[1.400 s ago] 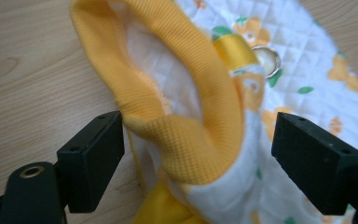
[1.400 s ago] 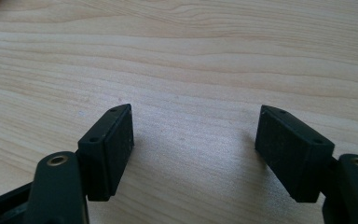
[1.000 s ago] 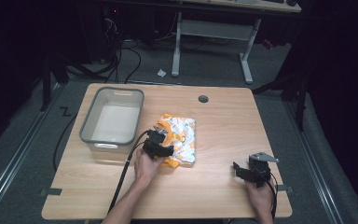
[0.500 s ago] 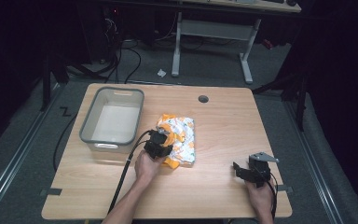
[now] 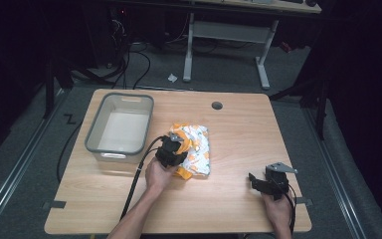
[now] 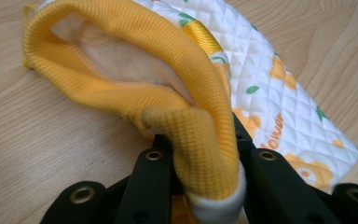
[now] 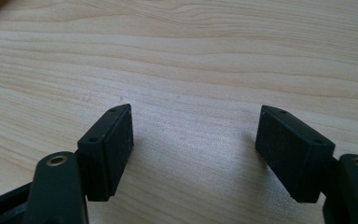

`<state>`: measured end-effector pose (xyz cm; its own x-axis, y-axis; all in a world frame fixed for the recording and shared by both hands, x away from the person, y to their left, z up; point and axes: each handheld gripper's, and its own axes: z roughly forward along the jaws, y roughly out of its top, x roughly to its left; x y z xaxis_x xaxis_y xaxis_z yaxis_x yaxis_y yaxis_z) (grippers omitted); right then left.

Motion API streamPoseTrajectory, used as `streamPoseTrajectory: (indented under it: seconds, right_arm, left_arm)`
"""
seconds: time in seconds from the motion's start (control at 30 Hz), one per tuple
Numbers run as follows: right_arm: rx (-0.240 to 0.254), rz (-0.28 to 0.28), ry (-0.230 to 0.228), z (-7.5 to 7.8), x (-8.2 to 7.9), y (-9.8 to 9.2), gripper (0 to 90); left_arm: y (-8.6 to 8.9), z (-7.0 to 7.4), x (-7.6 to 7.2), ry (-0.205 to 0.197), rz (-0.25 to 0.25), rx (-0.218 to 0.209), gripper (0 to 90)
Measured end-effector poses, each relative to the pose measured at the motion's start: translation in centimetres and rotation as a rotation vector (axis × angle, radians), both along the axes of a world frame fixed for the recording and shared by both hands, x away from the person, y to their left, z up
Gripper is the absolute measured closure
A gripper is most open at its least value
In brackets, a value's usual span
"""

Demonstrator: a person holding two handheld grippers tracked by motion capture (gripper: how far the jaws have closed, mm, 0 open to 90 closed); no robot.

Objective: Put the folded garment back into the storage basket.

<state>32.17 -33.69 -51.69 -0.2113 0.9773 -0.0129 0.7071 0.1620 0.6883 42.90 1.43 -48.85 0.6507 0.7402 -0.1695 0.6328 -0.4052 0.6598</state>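
Left gripper view shows your left claw [image 6: 200, 186] has just been closing and now pinches the quilted garment's [image 6: 279, 93] yellow ribbed cuff [image 6: 200, 154], apparently for lifting toward the grey bin [image 5: 95, 144] beside it, while your right claw [image 7: 196, 154] rests open on the desk [image 7: 191, 60].

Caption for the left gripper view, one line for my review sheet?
Left gripper shut on the yellow ribbed cuff of a quilted flower-print garment lying on the wooden table.
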Motion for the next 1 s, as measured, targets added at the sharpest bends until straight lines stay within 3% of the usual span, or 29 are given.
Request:
streamPoseTrajectory:
  seconds: [0.23, 0.5, 0.63, 1.0]
  right_arm:
    - [0.0, 0.0, 0.0, 0.0, 0.0, 0.0, 28.1]
    - [-0.001, 0.001, -0.001, 0.0, 0.0, 0.0, 28.1]
    - [0.0, 0.002, -0.001, 0.0, 0.0, 0.0, 28.1]
    - [0.0, 0.002, -0.001, 0.0, 0.0, 0.0, 28.0]
  left_arm:
    - [0.7, 1.3, -0.5, -0.024, -0.015, -0.042, 76.8]
    - [1.0, 2.6, -1.0, -0.062, -0.034, -0.05, 77.1]
    - [0.9, 4.1, -1.2, -0.086, -0.063, -0.066, 77.1]
    - [2.2, 6.3, -1.6, -0.12, -0.093, -0.113, 77.2]
